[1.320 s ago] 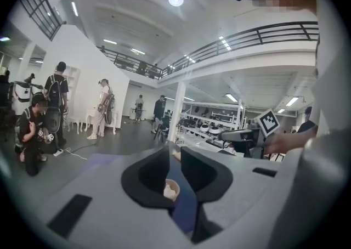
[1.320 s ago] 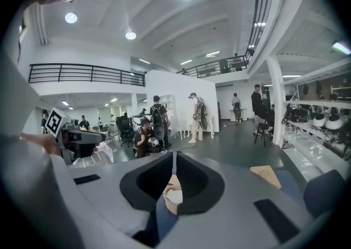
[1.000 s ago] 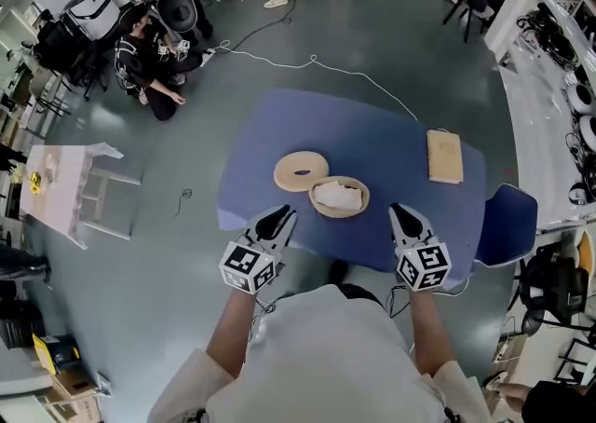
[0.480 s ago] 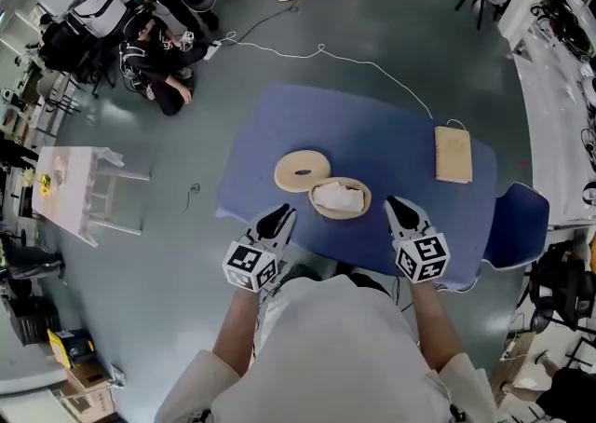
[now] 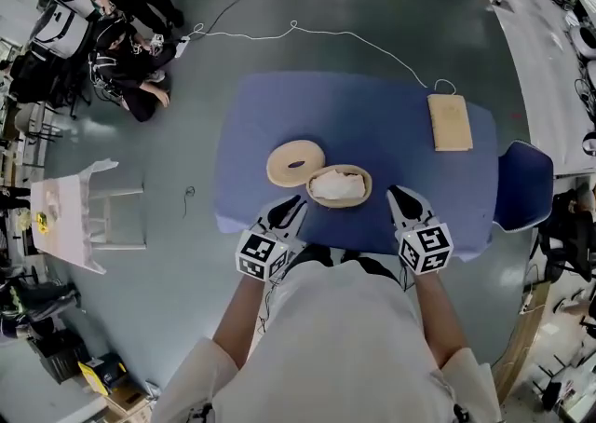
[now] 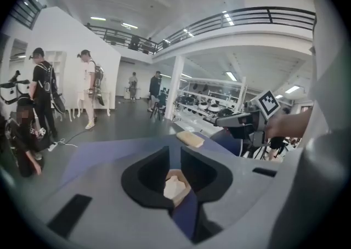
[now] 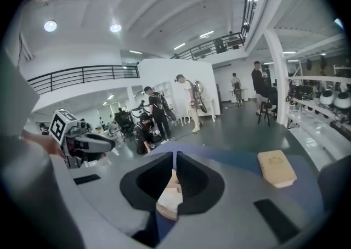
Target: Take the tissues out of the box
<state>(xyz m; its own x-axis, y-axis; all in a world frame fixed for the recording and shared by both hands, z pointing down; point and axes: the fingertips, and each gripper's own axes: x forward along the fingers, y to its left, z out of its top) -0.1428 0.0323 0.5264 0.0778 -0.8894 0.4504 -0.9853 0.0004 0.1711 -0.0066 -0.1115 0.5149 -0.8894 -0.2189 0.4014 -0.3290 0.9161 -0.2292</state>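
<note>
A round tan box (image 5: 339, 185) holding white tissues (image 5: 335, 184) stands near the front of the blue table (image 5: 372, 123). Its ring-shaped lid (image 5: 296, 162) lies just to the left. My left gripper (image 5: 291, 209) hovers at the table's front edge, left of the box, jaws shut and empty. My right gripper (image 5: 398, 196) hangs to the box's right, also shut and empty. In the left gripper view the box (image 6: 175, 186) shows below the closed jaws of the left gripper (image 6: 175, 152). In the right gripper view the box (image 7: 169, 198) sits below the right gripper (image 7: 174, 157).
A flat tan pouch (image 5: 450, 121) lies at the table's far right corner. A blue chair (image 5: 526, 185) stands against the right side. A white cable (image 5: 307, 32) runs over the floor beyond the table. People (image 5: 126, 67) crouch at far left; a white rack (image 5: 74, 216) stands left.
The head view has shifted so the table sits more centrally. Both grippers stay shut near the front edge, either side of the box; the tissues have not moved.
</note>
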